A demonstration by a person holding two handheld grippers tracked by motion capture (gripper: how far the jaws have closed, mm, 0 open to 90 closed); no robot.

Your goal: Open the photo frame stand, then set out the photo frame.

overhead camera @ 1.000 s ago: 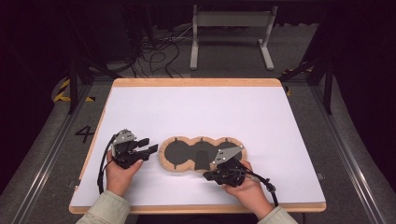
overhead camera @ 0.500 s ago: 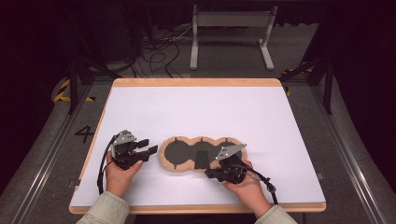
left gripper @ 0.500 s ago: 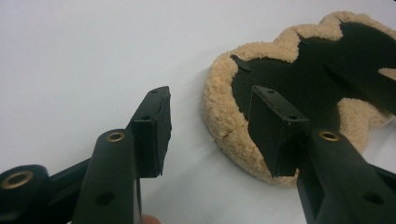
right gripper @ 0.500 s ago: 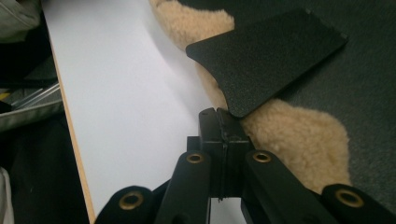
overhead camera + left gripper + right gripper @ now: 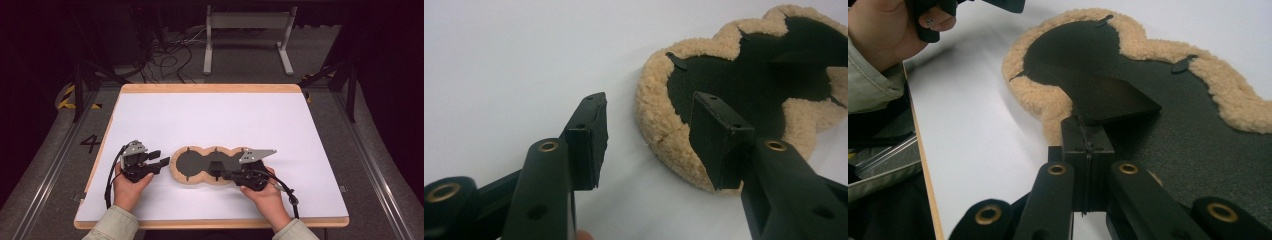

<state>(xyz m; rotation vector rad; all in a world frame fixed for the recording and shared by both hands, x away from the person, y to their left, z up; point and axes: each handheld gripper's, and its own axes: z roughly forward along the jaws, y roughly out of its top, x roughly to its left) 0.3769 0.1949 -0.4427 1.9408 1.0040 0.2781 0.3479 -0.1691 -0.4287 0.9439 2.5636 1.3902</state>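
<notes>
A three-lobed black pad with a tan fleece rim (image 5: 196,165) lies flat on the white table near the front. My left gripper (image 5: 161,160) stands open just left of the pad. In the left gripper view, the left gripper (image 5: 651,125) has one jaw over the bare table and the other over the pad's fleece edge (image 5: 659,115), gripping nothing. My right gripper (image 5: 222,175) lies over the pad's right lobe. In the right gripper view, the right gripper (image 5: 1087,137) is shut on a black flap (image 5: 1098,95) that lifts off the pad's dark face (image 5: 1168,135).
The white table has a wooden rim (image 5: 210,88), with open surface behind and to the right of the pad. A metal stand (image 5: 247,22) and loose cables (image 5: 165,55) are on the floor beyond the far edge. The person's left hand (image 5: 883,30) is close to the pad's left end.
The right gripper has shifted slightly to the right over the pad, still closed. The left gripper has kept still.
</notes>
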